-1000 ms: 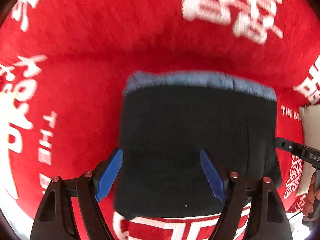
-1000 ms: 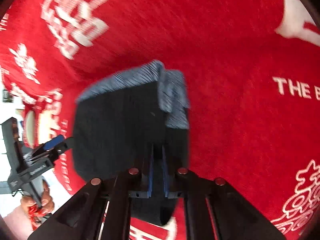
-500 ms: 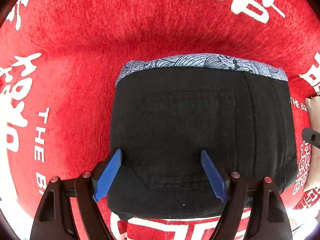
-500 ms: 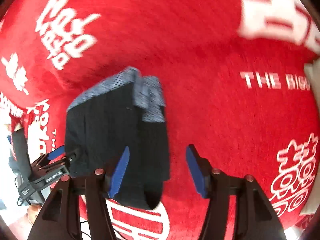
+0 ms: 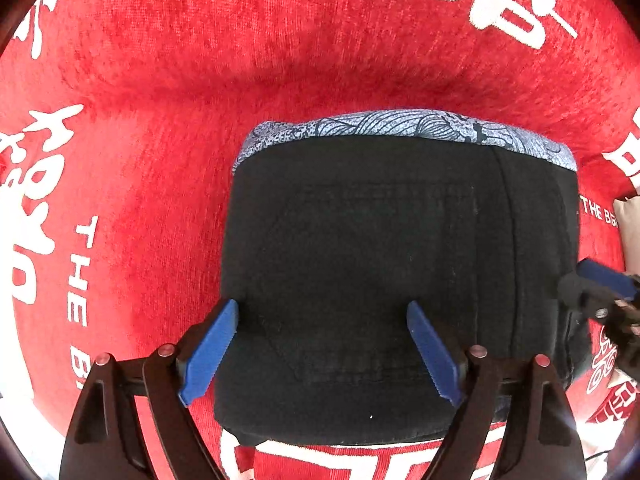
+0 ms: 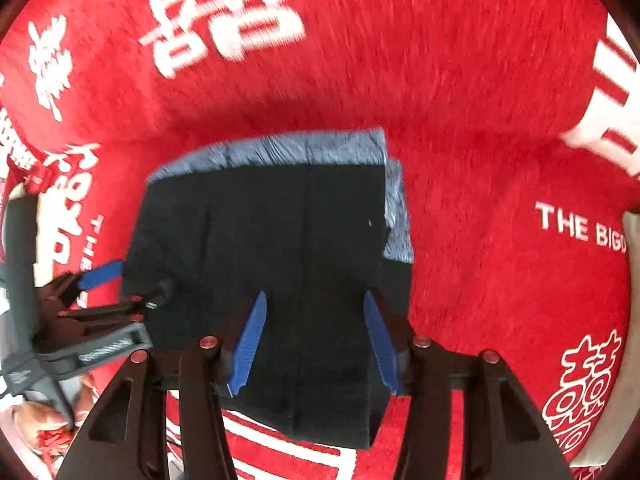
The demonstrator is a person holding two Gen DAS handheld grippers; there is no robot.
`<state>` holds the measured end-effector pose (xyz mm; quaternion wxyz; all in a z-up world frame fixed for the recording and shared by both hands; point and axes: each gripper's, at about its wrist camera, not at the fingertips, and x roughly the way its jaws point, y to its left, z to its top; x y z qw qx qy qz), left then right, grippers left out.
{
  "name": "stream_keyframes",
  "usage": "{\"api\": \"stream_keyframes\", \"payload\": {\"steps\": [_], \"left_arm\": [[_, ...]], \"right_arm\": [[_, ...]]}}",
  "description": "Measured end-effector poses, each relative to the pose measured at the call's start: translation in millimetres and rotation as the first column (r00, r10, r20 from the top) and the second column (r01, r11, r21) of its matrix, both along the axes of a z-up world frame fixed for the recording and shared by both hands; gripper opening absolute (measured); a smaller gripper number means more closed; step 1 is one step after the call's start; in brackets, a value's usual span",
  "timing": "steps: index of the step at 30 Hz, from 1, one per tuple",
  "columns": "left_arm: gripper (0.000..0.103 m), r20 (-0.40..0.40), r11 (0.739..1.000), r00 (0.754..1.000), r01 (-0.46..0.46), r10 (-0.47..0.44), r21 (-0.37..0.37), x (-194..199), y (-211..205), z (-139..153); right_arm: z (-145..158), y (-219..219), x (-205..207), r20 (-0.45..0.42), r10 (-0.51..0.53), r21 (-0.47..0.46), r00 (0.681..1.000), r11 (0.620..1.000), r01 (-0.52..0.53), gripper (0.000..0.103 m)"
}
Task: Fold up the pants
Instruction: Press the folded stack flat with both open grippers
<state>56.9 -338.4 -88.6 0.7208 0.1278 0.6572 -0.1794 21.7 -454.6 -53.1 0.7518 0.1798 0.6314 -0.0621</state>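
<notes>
Pants (image 5: pixel 380 280) lie folded into a compact black square on the red printed cloth (image 5: pixel 160 100), left gripper (image 5: pixel 320 354) just widening, right gripper (image 6: pixel 316 344) narrowing half-open, both empty above it, apparently poised for tidying.

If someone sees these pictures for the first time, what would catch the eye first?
First the bright red cloth with large white lettering, which fills both views. In its middle lies the folded black pants, a blue-grey patterned band along the far edge. The left gripper and right gripper hang above the pants, blue-padded jaws open, holding nothing.
</notes>
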Motion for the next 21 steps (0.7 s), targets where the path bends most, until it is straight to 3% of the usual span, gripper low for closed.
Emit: {"api": "stream_keyframes", "payload": {"steps": [6,9,12,21], "left_arm": [[0.087,0.011,1.000,1.000,0.006,-0.007,0.018,-3,-6,-1],[0.089,0.015,1.000,1.000,0.013,-0.014,0.025,-4,-7,-2],[0.098,0.011,0.999,1.000,-0.003,0.002,0.041,-2,-9,-6],[0.098,0.003,1.000,1.000,0.005,-0.006,0.030,1,-11,-8]], "right_arm": [[-10,-9,-5,-0.007,-0.042,0.043,0.999,0.998,0.042,0.058],[-11,-6,-4,-0.001,-0.024,0.029,1.000,0.999,0.024,0.058],[-13,-5,-4,0.003,-0.025,0.027,1.000,0.999,0.025,0.058],[-15,-1,-7,0.030,-0.011,0.001,1.000,1.000,0.011,0.063]]}}
